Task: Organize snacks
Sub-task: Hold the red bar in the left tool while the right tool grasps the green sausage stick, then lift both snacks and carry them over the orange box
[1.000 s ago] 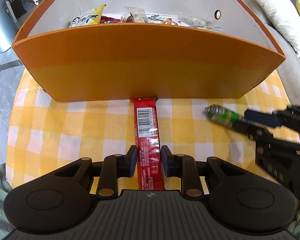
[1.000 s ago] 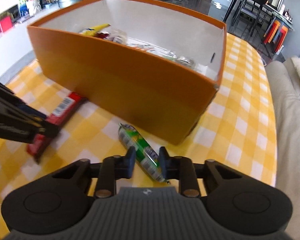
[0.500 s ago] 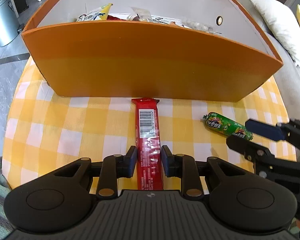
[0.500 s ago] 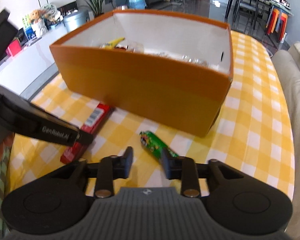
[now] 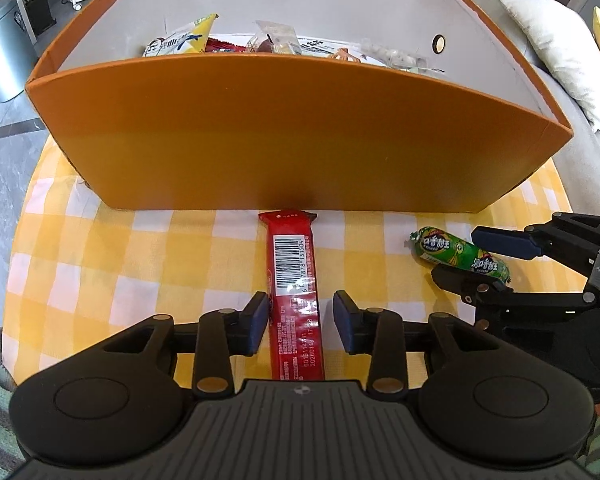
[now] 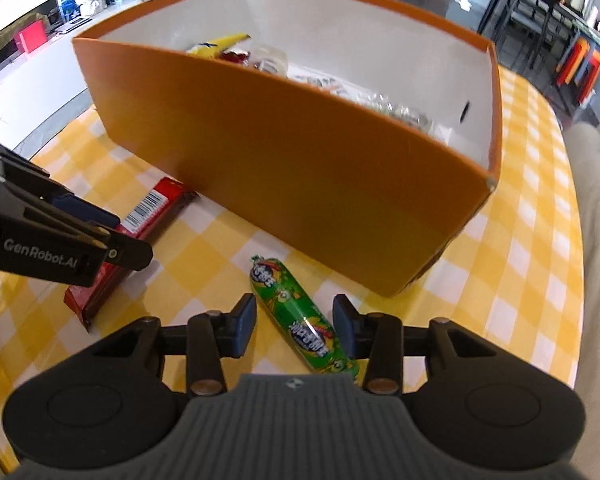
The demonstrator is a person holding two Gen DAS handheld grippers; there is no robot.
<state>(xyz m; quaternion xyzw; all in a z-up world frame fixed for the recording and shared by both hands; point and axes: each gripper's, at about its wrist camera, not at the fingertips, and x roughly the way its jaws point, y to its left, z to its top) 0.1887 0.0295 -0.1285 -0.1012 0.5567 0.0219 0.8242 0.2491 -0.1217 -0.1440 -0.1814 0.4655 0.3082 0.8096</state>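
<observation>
Straddling the red bar [image 5: 294,292] and green sausage [image 6: 302,318], your left claw [image 5: 300,322] and right claw [image 6: 294,324] gape, holding nothing; center up, then squeeze.

My counter [image 5: 100,248] wears a yellow-and-white checked cloth. Directly on it stands the orange box [image 5: 284,136], holding several snack packets. In front of the box wall a red snack bar [image 5: 294,280] lies flat, barcode up, its far end almost at the wall. To its right, apart from it, a green sausage snack [image 6: 300,320] rests on the cloth.
</observation>
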